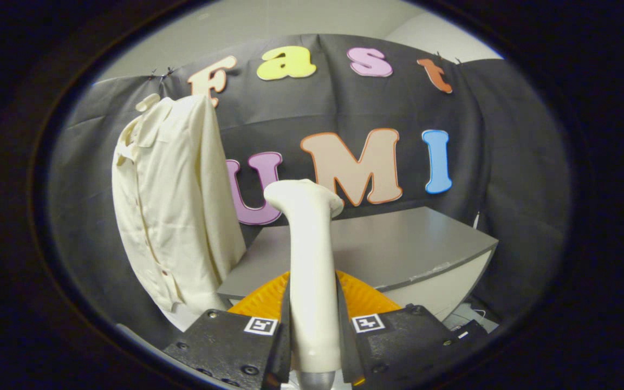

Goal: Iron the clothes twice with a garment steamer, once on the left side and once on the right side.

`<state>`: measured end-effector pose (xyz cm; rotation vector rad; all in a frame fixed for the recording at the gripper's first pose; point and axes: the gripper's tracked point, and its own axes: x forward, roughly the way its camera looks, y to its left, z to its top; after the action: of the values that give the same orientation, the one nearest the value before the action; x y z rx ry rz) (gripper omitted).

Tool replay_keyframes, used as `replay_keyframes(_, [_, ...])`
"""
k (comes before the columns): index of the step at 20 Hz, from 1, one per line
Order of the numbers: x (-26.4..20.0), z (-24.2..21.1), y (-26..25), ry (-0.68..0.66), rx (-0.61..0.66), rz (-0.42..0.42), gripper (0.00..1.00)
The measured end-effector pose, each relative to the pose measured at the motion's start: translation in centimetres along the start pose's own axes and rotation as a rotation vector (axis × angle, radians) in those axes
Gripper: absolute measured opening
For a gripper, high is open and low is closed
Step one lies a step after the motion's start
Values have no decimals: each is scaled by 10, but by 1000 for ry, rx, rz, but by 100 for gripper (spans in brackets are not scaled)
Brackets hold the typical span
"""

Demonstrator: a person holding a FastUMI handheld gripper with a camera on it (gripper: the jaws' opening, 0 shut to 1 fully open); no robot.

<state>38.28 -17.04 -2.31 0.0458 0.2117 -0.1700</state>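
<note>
A handheld gripper [312,330] clasps a cream steamer [312,271] at lower centre of the frame, both black fingers [236,341] pressed against the sides of its handle. The steamer rises upright from between the fingers, its head bending toward the right at mid-frame, facing away from the garment. Behind the handle, an orange ribbed object [361,298] sits low on a grey table [398,244] that runs off toward the right.

The shirt [174,211], pale cream with a buttoned front, hangs at the left of the frame against the black booth wall, its collar at upper left and its hem dropping past the table's near left corner. A clear gap separates the steamer head from the cloth; nothing touches the fabric.

By the look of it, the job stands at its opening stage: the tool is in hand and lifted, but neither pass is visibly under way. Both the left-side and right-side strokes appear to remain, and the steamer would first need to swing left and turn its head toward the shirt.
</note>
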Motion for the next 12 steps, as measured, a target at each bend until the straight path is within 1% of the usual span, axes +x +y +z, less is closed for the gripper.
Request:
replay_keyframes(3, [-42,4,33,-34,33,-54,36])
replay_keyframes(5, [-66,0,61,-32,41,-77,36])
replay_keyframes(9, [-112,-1,123,-56,50,-77,36])
replay_keyframes(12, [-129,-3,164,-48,44,-76,36])
